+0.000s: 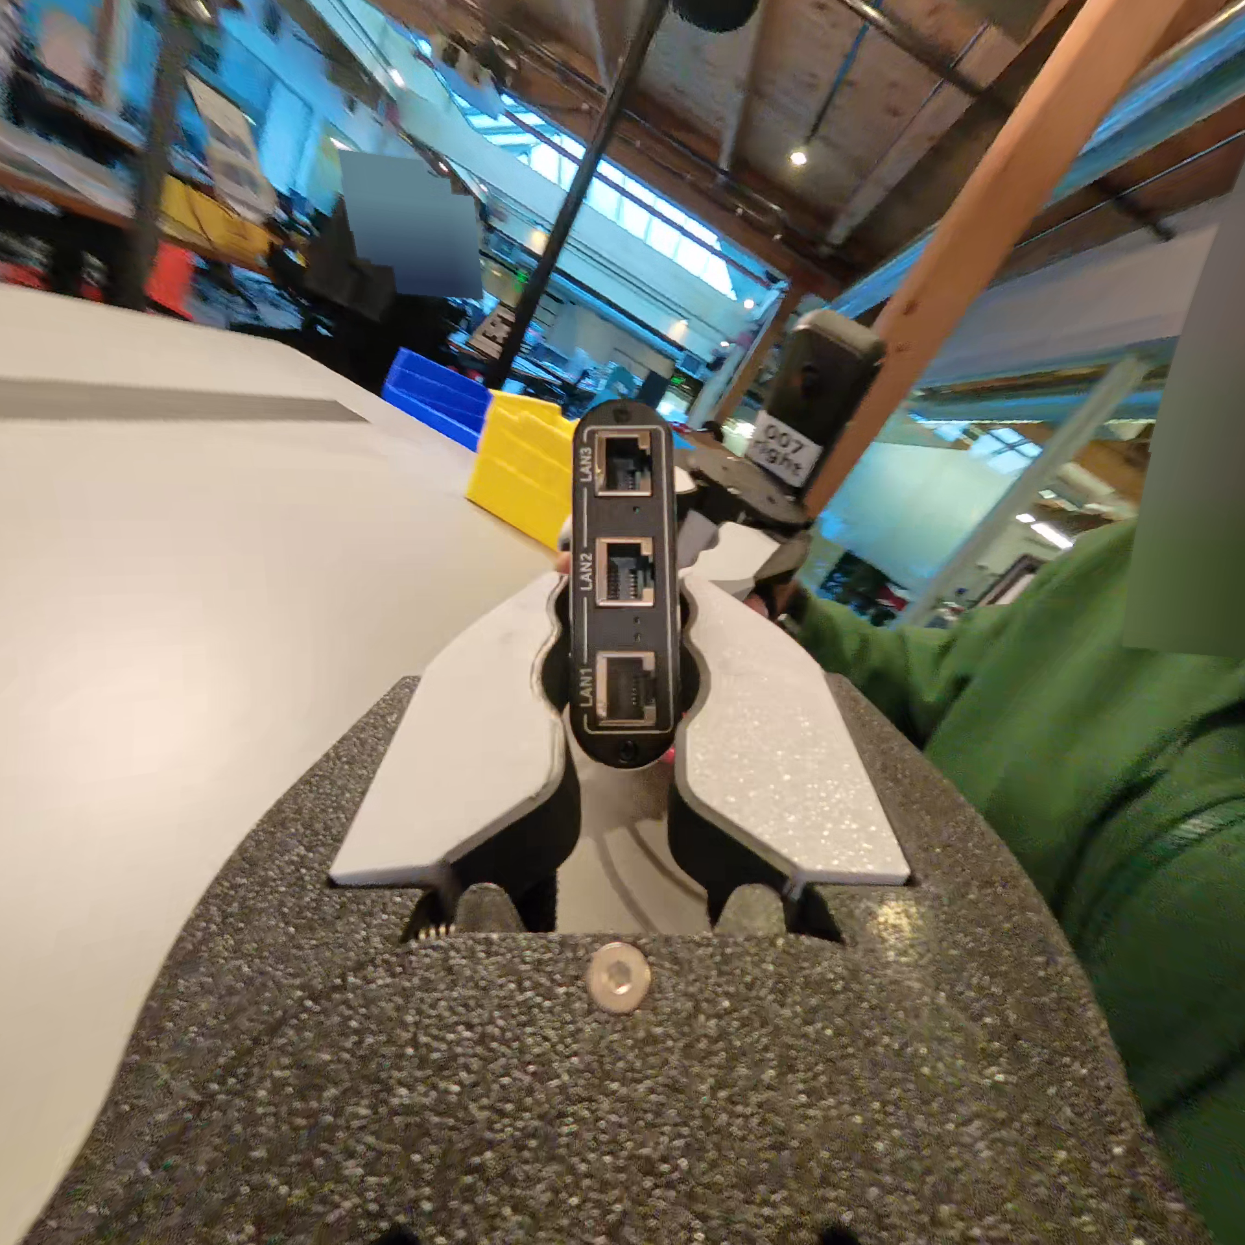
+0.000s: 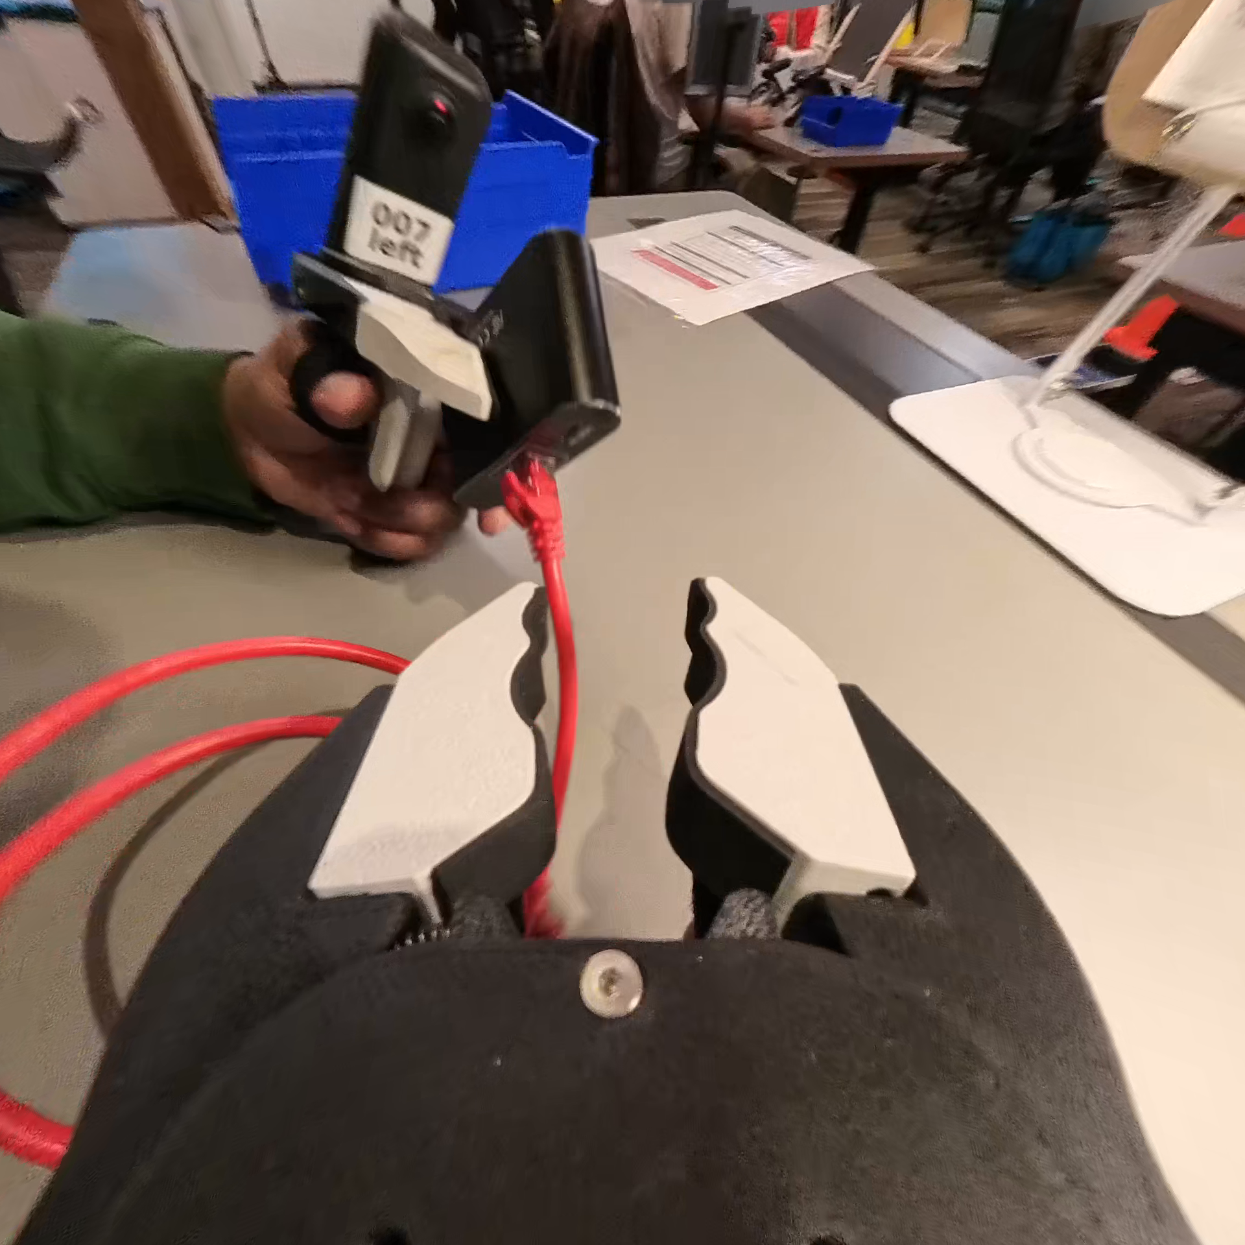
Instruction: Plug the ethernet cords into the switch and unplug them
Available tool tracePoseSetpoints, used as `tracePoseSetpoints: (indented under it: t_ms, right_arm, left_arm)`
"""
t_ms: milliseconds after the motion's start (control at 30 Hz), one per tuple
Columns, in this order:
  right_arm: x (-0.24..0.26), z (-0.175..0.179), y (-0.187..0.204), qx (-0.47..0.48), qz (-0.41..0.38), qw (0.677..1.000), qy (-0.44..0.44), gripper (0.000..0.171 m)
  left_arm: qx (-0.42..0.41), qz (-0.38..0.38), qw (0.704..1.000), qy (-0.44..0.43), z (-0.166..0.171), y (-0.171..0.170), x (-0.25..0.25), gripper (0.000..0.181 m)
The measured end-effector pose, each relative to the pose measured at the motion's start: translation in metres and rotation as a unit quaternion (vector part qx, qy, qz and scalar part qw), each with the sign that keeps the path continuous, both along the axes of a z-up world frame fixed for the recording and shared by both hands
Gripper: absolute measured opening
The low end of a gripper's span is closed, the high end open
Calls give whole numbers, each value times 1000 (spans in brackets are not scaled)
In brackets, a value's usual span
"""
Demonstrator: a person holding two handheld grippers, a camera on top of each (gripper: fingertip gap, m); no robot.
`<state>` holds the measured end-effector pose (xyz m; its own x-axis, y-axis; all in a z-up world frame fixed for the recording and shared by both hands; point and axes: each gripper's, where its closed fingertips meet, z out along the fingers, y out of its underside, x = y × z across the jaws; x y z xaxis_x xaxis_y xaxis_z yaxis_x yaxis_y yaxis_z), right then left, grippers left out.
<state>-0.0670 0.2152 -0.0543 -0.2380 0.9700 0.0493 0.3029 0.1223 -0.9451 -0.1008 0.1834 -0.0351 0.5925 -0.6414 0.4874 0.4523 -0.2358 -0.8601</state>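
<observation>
Left gripper [image 1: 623,599] clamps label-marked switch [image 1: 623,586]; cord [image 2: 549,539] plugged.

switch [image 1: 623,586]: matt black casing, metal-rimmed ports | cord [image 2: 562,647]: smooth glossy red plastic | table [image 2: 876,606]: smooth matt grey | sleeve [image 1: 1044,775]: green cloth | left gripper [image 1: 623,674]: rough speckled body

Each handheld gripper has a rough, speckled black body with a silver hex-socket screw [image 1: 618,977] set at its centre, and two pale grey wedge-shaped fingers [image 1: 775,754] whose inner edges are black and scalloped. In the right wrist view the left gripper [image 2: 498,411] carries an upright black camera block [image 2: 418,128] bearing a white label, above a grey trigger. The person wears a green long sleeve [image 1: 1051,775].
</observation>
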Motion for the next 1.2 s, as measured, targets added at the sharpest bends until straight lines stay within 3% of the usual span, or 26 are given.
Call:
tracePoseSetpoints:
  t_ms: [200,267,433,600,767,900,1200]
  right_arm:
    - [-5,-19,-31,-94,72,993,-13,36]
    - [-9,-20,-32,-99,66,993,-3,23]
    - [-6,-23,-35,-74,102,992,-9,12]
    - [4,-35,-38,21,132,991,-23,11]
    - [12,-58,-41,134,157,977,-59,10]
    - [12,-61,-43,164,161,972,-47,10]
    - [11,-45,-43,162,161,973,9,10]
  left_arm:
    - [-14,-14,1000,8,-4,3,20,27]
    - [-14,-6,1000,17,-5,4,20,27]
    - [-30,-12,999,39,-10,3,22,26]
    - [-83,-68,979,173,-33,-10,33,35]
    - [-43,-54,963,259,-39,-12,35,42]
    - [-25,-60,937,344,-56,-16,38,48]
    - [-12,-60,932,356,-57,-17,40,42]
